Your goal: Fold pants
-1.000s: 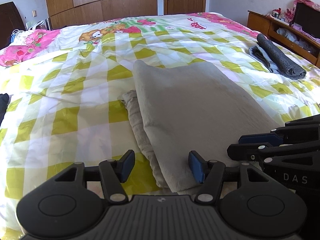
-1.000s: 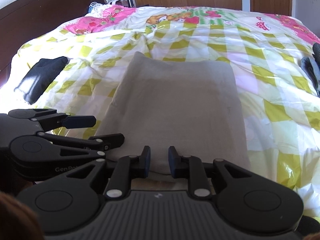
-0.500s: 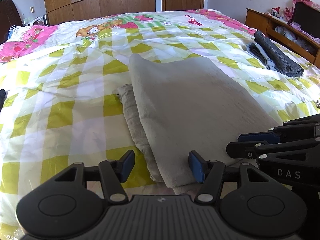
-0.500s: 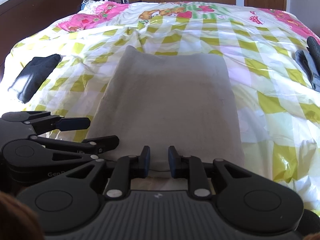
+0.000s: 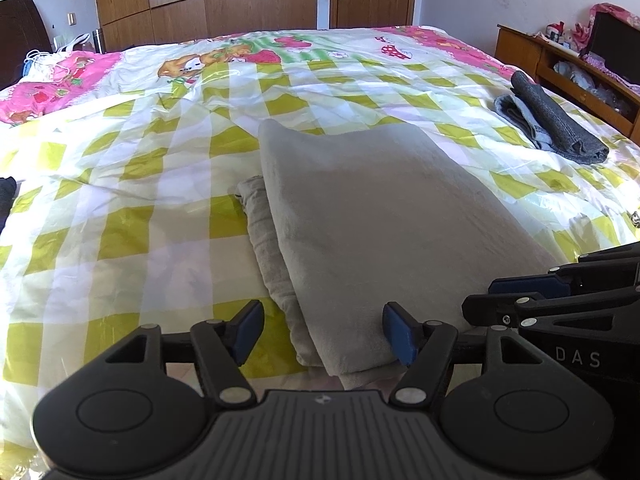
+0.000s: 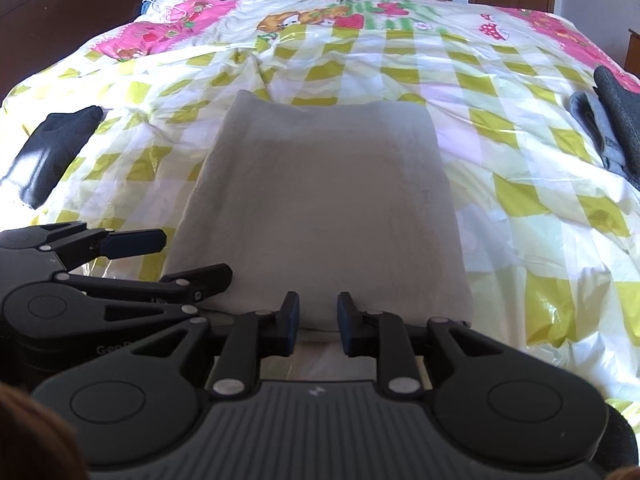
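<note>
Pants (image 5: 384, 232) folded flat on bed (image 5: 120, 216), unchanged; left tool (image 5: 324, 332) released, right tool (image 6: 313, 320) nearly clenched, empty; likely finished.

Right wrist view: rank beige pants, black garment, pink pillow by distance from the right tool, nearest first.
1. Beige pants: directly ahead of the right tool, at its tips.
2. Black garment: on the left, mid-bed.
3. Pink pillow: far left, by the headboard.
</note>
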`<state>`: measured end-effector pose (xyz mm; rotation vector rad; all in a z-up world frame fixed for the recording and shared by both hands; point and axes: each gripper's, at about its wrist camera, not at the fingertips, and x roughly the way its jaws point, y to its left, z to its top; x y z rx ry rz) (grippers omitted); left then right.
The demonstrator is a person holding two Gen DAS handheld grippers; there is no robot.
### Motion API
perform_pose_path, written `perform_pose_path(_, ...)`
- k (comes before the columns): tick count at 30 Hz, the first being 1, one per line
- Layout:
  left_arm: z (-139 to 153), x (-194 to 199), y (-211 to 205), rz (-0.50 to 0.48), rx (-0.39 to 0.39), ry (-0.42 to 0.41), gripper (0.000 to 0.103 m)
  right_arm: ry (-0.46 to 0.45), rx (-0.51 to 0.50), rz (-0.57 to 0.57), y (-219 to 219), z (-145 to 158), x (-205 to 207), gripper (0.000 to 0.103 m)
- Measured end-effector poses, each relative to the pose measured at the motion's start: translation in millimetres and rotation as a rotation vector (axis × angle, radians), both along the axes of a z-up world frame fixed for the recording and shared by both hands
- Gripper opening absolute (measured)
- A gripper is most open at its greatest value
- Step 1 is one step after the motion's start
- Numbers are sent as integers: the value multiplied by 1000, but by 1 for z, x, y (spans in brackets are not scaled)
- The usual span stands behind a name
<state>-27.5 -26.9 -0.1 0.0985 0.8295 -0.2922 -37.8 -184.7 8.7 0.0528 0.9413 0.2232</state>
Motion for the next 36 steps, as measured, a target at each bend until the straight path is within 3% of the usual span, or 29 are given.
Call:
perform_pose_path(17, -3, 11, 4, 72, -7, 23, 82, -12, 12, -3, -2, -8, 14, 29)
perform_pose_path(24, -2, 10, 5, 89, 9, 19, 89, -15, 24, -13, -4, -7, 14, 29)
perform_pose_path(30, 4, 5, 6, 96, 33, -4, 102, -38, 34, -39, -8, 0, 2, 31)
perform_pose_path(36, 8, -3, 8, 87, 20, -12, 103, -30, 12, -50, -8, 1, -5, 31)
